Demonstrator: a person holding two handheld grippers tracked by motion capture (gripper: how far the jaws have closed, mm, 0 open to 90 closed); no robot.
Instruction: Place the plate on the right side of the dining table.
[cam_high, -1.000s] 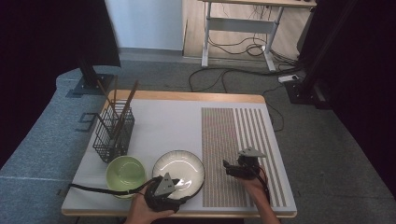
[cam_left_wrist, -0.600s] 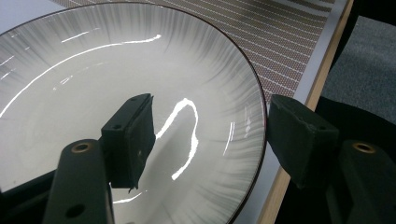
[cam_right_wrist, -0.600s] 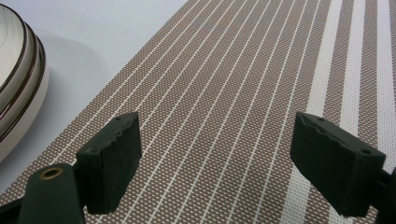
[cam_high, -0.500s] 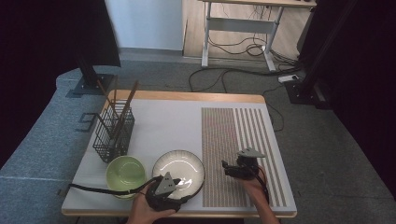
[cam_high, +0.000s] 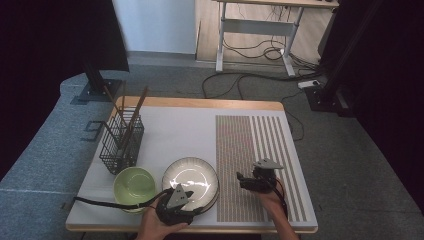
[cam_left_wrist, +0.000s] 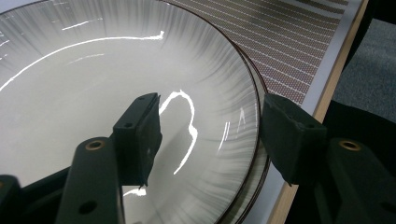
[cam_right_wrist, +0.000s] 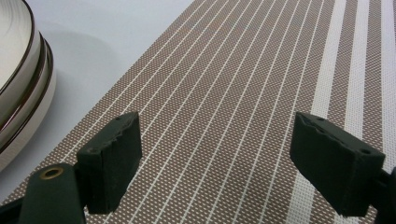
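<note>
**Left gripper straddles the rim of the top plate**

The left gripper (cam_left_wrist: 210, 133) stands with its jaws still fairly wide and just closing in; one jaw hangs over the inside of the plate (cam_left_wrist: 116, 74), the other outside its rim, and the pads do not yet press. The plate sits at the near edge of the table (cam_high: 170, 125), atop what looks like a second plate under it, beside the green bowl (cam_high: 133, 186). Glazed and glossy, it is likely stiff, fairly heavy, slippery and breakable, so the rim is the only place to pinch, deep and square. The right gripper (cam_right_wrist: 217, 161) hovers with wide, empty jaws over the striped placemat (cam_right_wrist: 243, 79). A wire basket (cam_high: 121, 142) stands farther back.
</note>
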